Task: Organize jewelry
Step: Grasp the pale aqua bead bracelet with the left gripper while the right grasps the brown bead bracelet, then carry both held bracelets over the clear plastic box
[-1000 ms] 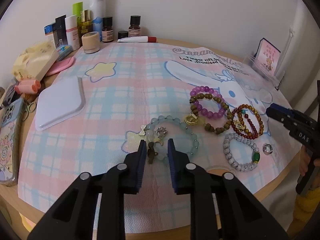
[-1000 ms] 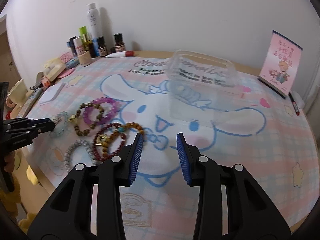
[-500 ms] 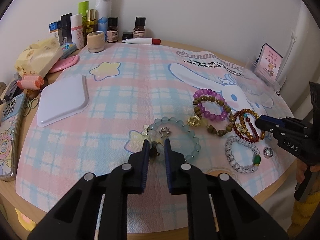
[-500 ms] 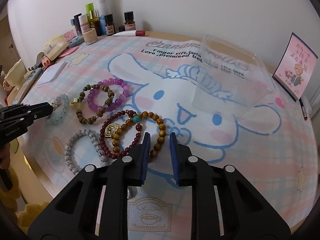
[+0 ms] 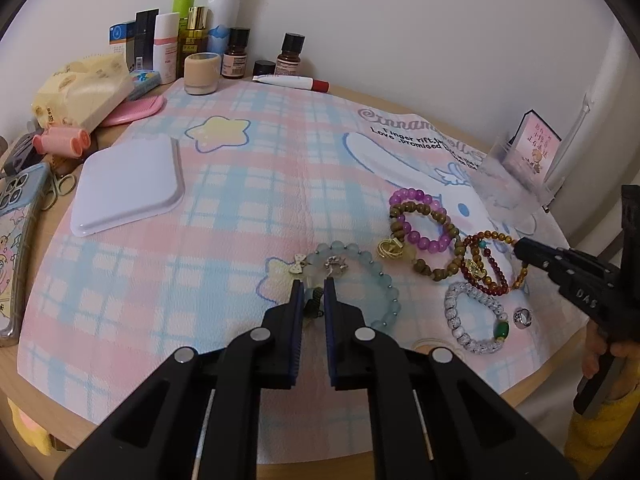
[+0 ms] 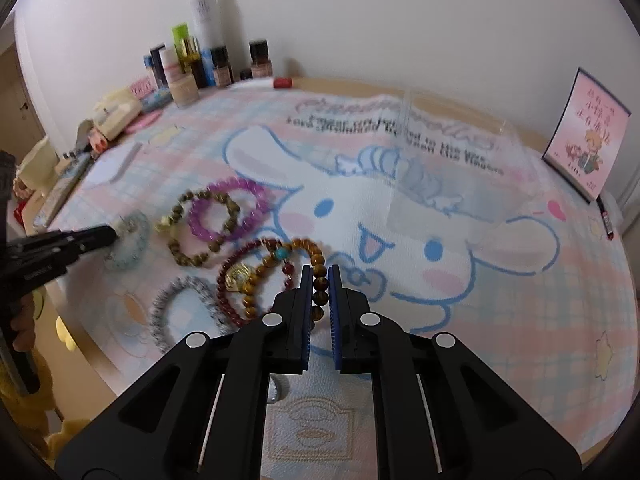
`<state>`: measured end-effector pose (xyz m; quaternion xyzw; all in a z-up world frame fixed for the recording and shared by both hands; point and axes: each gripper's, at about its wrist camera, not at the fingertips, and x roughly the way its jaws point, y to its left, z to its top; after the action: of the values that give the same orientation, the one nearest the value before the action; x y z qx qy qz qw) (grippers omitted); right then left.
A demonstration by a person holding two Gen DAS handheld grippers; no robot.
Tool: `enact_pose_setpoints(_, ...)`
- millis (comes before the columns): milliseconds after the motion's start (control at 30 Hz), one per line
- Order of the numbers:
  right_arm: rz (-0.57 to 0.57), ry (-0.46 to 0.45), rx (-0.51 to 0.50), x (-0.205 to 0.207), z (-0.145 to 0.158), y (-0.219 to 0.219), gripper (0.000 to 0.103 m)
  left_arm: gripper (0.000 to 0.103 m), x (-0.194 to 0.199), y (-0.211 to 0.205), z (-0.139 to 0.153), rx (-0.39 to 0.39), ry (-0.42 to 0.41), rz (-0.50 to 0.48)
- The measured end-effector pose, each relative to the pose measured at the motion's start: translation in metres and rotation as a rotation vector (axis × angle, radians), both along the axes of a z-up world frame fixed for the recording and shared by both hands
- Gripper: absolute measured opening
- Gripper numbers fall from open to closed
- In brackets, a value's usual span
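Amber beads (image 6: 319,280) pinched by your right fingers (image 6: 320,276) and pale-blue bracelet (image 5: 360,276) by your left fingers (image 5: 312,286) could drag tangled neighbours along.

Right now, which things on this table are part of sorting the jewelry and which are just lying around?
Part of the job:
pale blue bracelet
amber bead bracelet
purple bracelet
dark red bracelet
white bead bracelet
clear plastic box

Lying about:
cosmetic bottles
white tray
phone
pink card
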<state>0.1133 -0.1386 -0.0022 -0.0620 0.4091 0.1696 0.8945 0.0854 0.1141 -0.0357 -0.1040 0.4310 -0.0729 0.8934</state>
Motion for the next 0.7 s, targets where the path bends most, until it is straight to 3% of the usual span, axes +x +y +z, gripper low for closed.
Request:
enact_pose_setpoints(433,0.029,-0.138,0.026,-0.016,0.049,0.003,0.007,0.010,-0.007,-0.002,0.049,-0.045,-0.150,-0.054)
enact_pose_setpoints(700,0.023,-0.214,0.044,-0.014,0.079,-0.004,0.007,0.010,0.010,-0.009,0.081,-0.158,-0.209,-0.139)
